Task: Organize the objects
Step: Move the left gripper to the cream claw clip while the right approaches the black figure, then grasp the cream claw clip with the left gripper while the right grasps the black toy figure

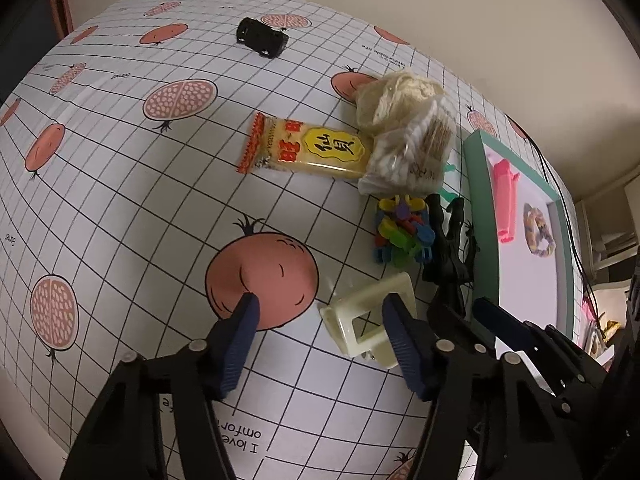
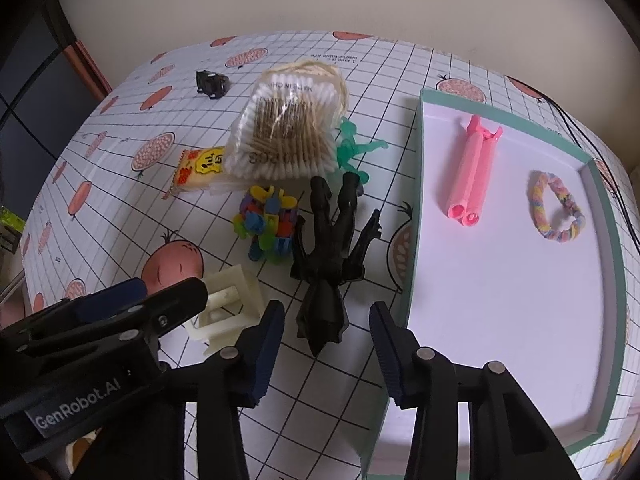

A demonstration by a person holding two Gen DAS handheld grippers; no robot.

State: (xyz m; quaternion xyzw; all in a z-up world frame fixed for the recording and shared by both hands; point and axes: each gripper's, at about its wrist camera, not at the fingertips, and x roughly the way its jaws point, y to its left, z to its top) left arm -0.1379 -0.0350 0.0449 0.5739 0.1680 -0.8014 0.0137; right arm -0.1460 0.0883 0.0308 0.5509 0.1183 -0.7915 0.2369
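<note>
Right wrist: glossy black figure [image 2: 326, 248] flat on tablecloth [image 2: 360, 364], both grippers' fingers [image 2: 266, 344] wide.

Black figure [image 2: 326, 248] lies flat beside tray [image 2: 416, 200] holding pink clip [image 2: 472, 168].

Left wrist view: rides my left gripper [image 1: 318, 320], looking down and forward, close above the tablecloth [image 1: 120, 208]. Right wrist view: rides my right gripper [image 2: 326, 330], same tilt, beside the tray [image 2: 418, 200]. Shared ground: cream bracket [image 1: 370, 320], black figure [image 2: 328, 248], cotton-swab bag [image 2: 284, 136], the tray.
</note>
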